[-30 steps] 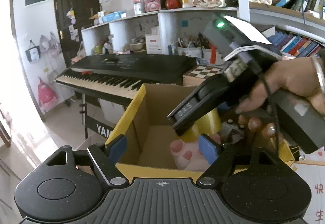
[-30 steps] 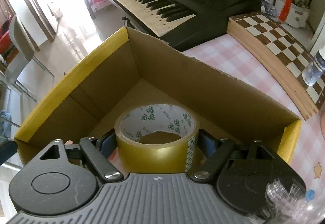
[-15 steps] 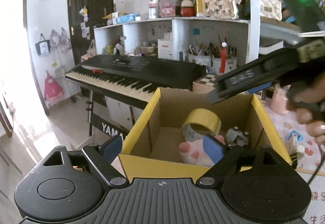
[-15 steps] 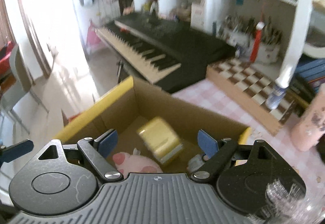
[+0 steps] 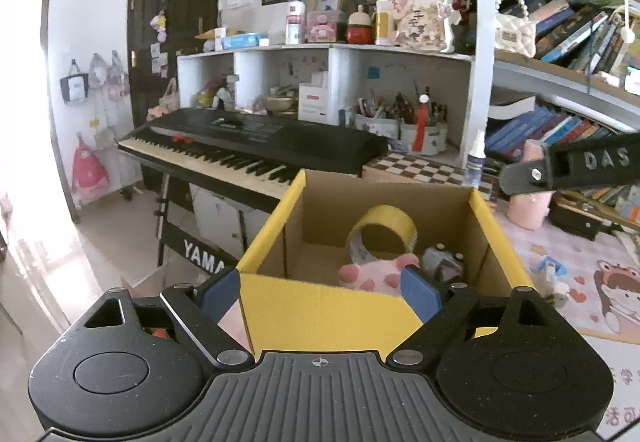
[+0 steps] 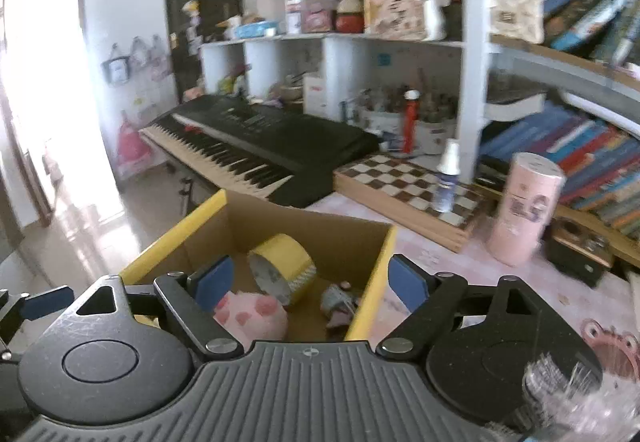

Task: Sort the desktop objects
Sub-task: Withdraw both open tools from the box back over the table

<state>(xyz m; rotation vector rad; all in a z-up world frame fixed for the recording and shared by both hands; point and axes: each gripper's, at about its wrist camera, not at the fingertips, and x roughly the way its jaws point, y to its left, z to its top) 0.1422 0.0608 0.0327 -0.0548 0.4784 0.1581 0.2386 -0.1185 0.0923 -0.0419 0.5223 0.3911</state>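
Observation:
A yellow-edged cardboard box sits at the desk's left end. Inside lie a yellow tape roll, a pink paw-shaped plush and a small grey toy. My left gripper is open and empty, held low in front of the box's near wall. My right gripper is open and empty above the box's right side; one of its fingers shows at the right of the left wrist view.
A black keyboard stands behind the box. On the pink desk are a chessboard, a spray bottle, a pink cylinder and a dark box. Shelves with books rise behind.
My right gripper opened and let the tape roll fall into the box, then rose and pulled back to the right. My left gripper backed away a little from the box.

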